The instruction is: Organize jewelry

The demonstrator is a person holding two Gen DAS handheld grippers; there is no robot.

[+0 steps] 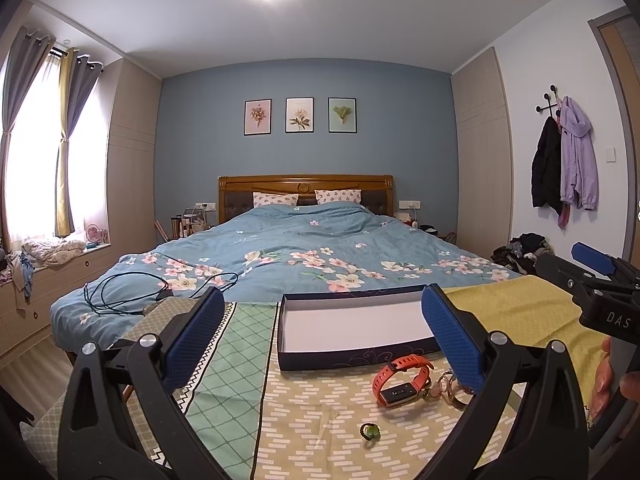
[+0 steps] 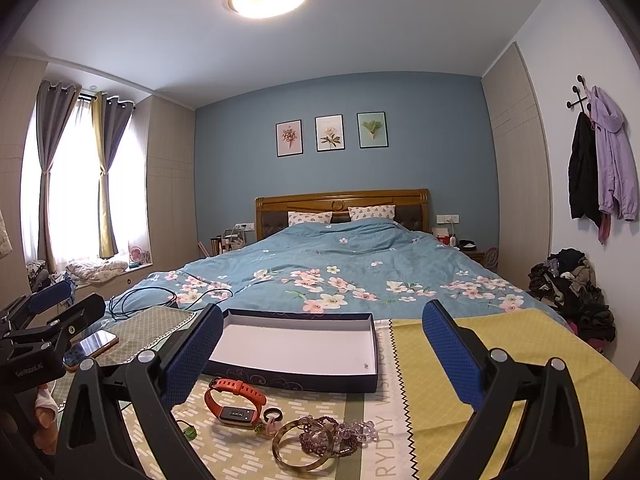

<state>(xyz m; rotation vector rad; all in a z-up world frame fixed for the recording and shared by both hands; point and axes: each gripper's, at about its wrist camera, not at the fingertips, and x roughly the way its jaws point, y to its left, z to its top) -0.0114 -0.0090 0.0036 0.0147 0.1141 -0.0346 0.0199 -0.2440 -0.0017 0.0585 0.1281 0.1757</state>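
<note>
So far nothing is held: the left claw (image 1: 322, 330) and right claw (image 2: 322, 346) are spread wide and empty. Just in front of the empty box (image 2: 296, 346), the orange watch (image 2: 234, 402), bangle (image 2: 302, 446) and beads (image 2: 352, 434) are piled. One piece likely must be pinched first.

One open box (image 2: 296, 350), one orange watch (image 2: 234, 402), two rings (image 2: 273, 414) — one bangle (image 2: 302, 446), one beaded bracelet (image 2: 352, 432).

Box (image 2: 296, 378): navy outside with pale scrollwork, white inside. Watch (image 2: 234, 400): orange strap, dark face. Bangle (image 2: 302, 446): amber tortoiseshell. Beads (image 2: 352, 434): lilac and maroon. Tabletop cloth (image 2: 500, 360): yellow lattice at right, olive with white dashes lower centre. Bed quilt (image 2: 360, 268): blue with pink-white blossoms.
</note>
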